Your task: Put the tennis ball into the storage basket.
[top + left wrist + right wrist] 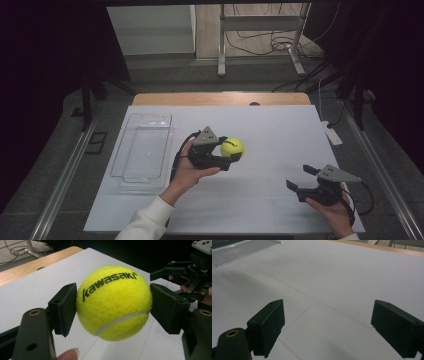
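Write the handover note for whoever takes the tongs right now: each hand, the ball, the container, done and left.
Left tongs: shut on the yellow felt tennis ball, pads pressing on both its sides; ball is lifted off the white tabletop.
Right tongs: open, nothing between the jaws, held low over the near right part of the table.
Clear plastic rectangular container: at the table's left side, holding nothing, left of the ball.
Done: ball gripped and raised.
Left: probably carry the ball left to the container and release it inside; nothing has gone in yet.

Dim room, dark surroundings; white table (pixel 260 200) evenly lit from above, soft shadows, slight overall softness.
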A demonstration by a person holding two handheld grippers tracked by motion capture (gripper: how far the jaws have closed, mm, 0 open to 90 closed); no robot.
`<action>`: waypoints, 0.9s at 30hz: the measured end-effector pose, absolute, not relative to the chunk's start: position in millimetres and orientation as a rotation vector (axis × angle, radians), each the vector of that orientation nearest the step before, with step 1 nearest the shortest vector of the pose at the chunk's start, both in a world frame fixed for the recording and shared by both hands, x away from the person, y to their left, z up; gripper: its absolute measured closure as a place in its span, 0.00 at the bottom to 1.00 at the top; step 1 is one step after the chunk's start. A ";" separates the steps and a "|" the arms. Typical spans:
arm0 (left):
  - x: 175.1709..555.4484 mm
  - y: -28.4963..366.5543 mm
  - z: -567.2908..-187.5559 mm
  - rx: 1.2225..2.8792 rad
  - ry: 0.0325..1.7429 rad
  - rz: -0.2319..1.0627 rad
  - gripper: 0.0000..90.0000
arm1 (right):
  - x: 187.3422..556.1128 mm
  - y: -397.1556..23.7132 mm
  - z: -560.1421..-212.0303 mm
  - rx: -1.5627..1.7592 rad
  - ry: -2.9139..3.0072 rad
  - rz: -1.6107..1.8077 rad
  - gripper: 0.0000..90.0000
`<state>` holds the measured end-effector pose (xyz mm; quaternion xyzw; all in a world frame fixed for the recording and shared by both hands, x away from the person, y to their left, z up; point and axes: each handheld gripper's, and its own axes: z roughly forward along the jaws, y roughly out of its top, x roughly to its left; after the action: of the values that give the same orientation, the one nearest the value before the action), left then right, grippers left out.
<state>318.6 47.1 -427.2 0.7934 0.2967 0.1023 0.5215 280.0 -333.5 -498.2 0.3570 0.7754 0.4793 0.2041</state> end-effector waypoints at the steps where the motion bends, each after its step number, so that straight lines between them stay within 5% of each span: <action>1: 318.9 48.0 -426.8 1.898 0.713 0.247 0.30 | 280.0 -333.6 -498.1 0.996 2.163 1.337 0.13; 27: 322.2 67.5 -417.0 1.846 0.753 0.306 0.30 | 279.9 -333.9 -497.9 0.997 2.159 1.336 0.14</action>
<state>322.2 67.5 -417.0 0.7744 0.3158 0.1284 0.5331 279.9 -333.9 -497.9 0.3576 0.7748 0.4792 0.2055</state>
